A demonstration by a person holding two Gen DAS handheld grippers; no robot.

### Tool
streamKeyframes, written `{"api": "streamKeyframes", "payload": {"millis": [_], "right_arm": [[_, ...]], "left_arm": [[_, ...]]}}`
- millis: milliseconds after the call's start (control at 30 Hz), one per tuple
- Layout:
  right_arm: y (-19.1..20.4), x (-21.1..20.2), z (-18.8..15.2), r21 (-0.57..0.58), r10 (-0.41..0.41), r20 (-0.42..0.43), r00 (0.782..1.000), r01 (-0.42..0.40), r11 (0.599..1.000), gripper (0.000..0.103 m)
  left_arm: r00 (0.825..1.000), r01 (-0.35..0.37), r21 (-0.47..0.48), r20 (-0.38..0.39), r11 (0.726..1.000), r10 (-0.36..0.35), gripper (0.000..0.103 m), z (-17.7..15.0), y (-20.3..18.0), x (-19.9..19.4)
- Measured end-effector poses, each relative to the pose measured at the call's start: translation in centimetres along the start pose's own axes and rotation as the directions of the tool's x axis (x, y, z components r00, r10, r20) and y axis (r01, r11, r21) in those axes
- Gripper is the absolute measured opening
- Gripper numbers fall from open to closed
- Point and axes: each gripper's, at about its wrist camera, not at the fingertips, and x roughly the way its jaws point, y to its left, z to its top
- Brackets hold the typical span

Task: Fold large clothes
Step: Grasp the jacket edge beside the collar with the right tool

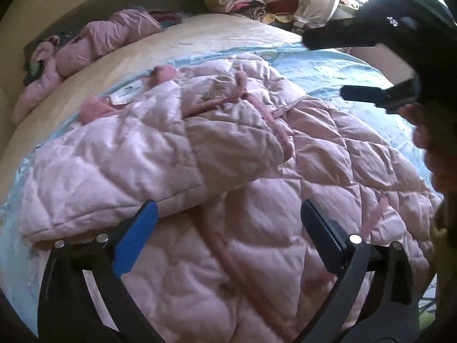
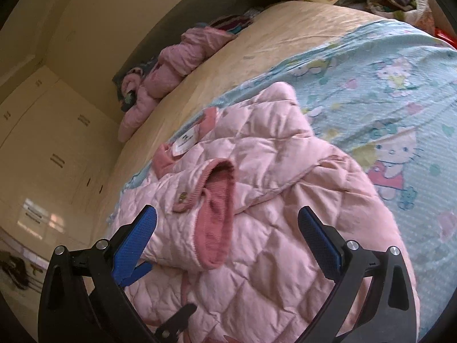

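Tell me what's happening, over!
Left gripper open, right gripper open, both empty. Pink quilted jacket on blue cartoon-print sheet, sleeve folded over. Nothing blocking.

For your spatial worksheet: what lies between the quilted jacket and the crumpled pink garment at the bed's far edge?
Bare cream sheet lies between jacket and garment, in both views.

I've got open bed (image 2: 285, 37) toward the far edge; the crumpled pink clothes (image 2: 177, 60) hog the far-left corner, jacket (image 2: 271, 228) fills the near side.
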Motion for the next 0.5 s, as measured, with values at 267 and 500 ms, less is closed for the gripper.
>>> {"api": "streamKeyframes", "payload": {"millis": [267, 500], "right_arm": [[2.7, 5.2, 1.8, 0.016, 0.052, -0.093, 0.994, -0.050, 0.999, 0.098], [1.7, 10.1, 2.9, 0.121, 0.045, -0.178, 0.983, -0.023, 0.992, 0.059]], "left_arm": [[0.993, -0.081, -0.246, 0.068, 0.966, 0.101, 0.093, 0.2, 9.2, -4.4], [0.981, -0.081, -0.492, 0.114, 0.867, 0.157, 0.093, -1.5, 18.0, -7.7]]}}
